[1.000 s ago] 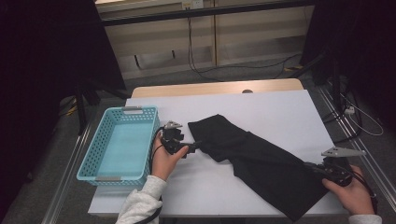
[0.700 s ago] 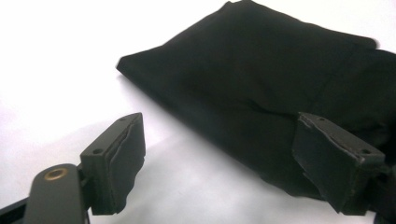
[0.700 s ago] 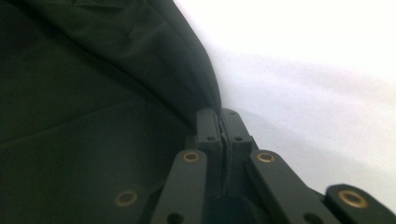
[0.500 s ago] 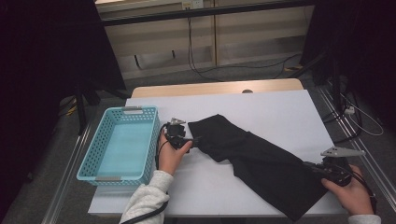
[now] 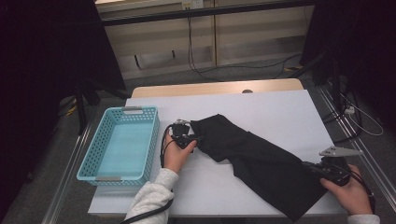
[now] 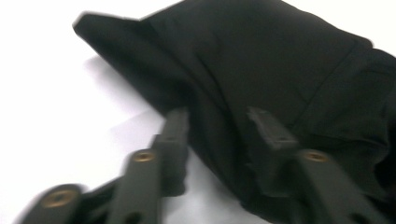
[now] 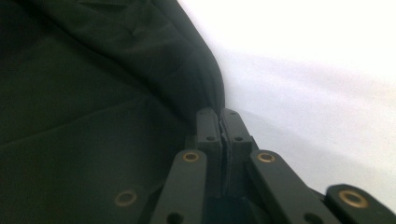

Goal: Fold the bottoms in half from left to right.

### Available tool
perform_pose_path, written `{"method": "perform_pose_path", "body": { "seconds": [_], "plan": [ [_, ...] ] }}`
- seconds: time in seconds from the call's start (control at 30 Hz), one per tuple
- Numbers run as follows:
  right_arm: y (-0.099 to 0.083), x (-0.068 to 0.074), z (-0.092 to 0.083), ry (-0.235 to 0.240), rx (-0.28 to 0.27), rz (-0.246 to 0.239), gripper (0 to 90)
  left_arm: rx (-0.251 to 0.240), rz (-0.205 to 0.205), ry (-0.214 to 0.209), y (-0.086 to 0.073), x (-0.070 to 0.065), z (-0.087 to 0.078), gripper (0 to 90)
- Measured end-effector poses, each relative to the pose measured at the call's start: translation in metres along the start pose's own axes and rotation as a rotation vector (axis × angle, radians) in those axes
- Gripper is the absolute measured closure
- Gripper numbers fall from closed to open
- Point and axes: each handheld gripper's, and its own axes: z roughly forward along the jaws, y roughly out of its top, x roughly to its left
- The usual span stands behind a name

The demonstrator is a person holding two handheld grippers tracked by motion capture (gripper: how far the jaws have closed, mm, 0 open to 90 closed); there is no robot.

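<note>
Black garment held at both ends on the white table.

The garment lies diagonally, to the right of the blue basket. Left gripper: at the garment end nearest the basket; its jaws have just been closing, with a fold of fabric between them and a gap remaining in the left gripper view. Right gripper: jaws pressed together, pinching the garment edge at the end farthest from the basket.
</note>
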Motion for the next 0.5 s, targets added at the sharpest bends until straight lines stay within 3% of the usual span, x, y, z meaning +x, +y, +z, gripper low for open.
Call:
{"method": "perform_pose_path", "body": {
  "seconds": [0.17, 0.5],
  "plan": [
    [0.001, 0.0, 0.001, 0.0, -0.002, -0.006, 88.1, 0.017, -0.03, -0.01, 0.001, 0.001, 0.0, 82.3],
    [0.008, 0.005, 0.01, 0.022, -0.007, -0.013, 88.0, -0.061, -0.065, 0.062, 0.009, 0.021, -0.027, 84.7]
  ]
}}
